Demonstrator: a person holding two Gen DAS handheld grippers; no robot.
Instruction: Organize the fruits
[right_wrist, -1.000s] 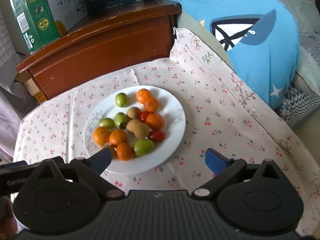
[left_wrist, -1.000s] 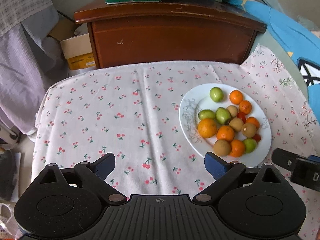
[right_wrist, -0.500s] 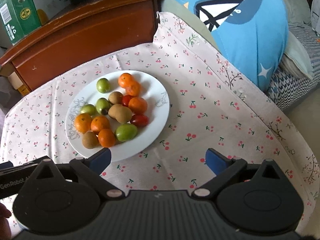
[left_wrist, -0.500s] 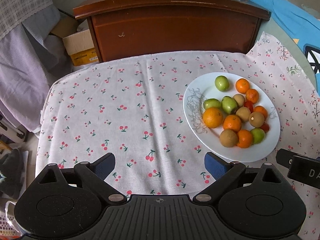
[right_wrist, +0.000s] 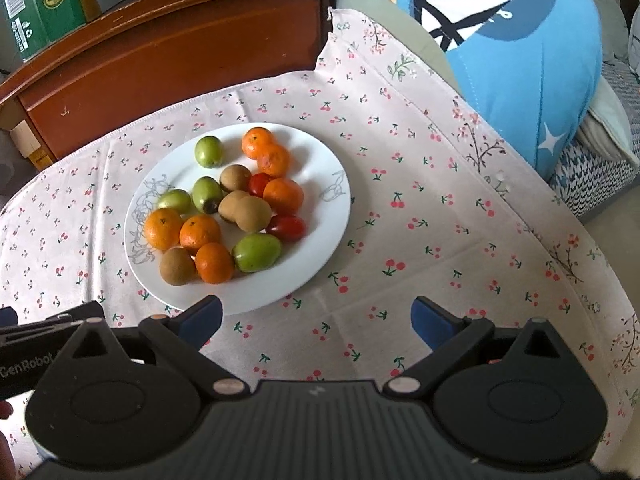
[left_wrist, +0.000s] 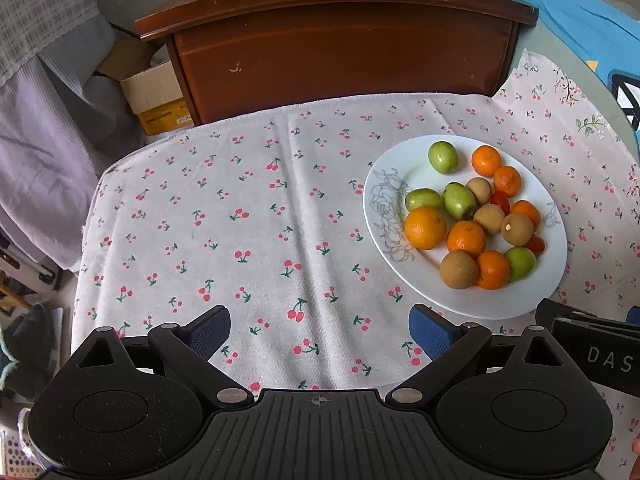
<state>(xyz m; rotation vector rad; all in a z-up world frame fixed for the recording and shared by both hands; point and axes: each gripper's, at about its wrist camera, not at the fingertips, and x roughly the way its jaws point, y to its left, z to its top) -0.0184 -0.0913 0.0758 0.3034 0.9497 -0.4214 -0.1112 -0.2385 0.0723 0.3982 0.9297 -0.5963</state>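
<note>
A white plate on the cherry-print tablecloth holds a mixed pile of fruit: several oranges, several green fruits, several brown kiwi-like fruits and two red tomatoes. My left gripper is open and empty, above the cloth to the left of the plate. My right gripper is open and empty, above the cloth at the plate's near right edge.
A brown wooden cabinet stands behind the table with a green carton on top. A blue cushion lies at the right. A cardboard box and clothes sit at the left. The table's edges drop off left and right.
Both grippers have moved forward and lower toward the table; the plate of fruit looms larger and sits nearer in both views. Both stay open and empty.
</note>
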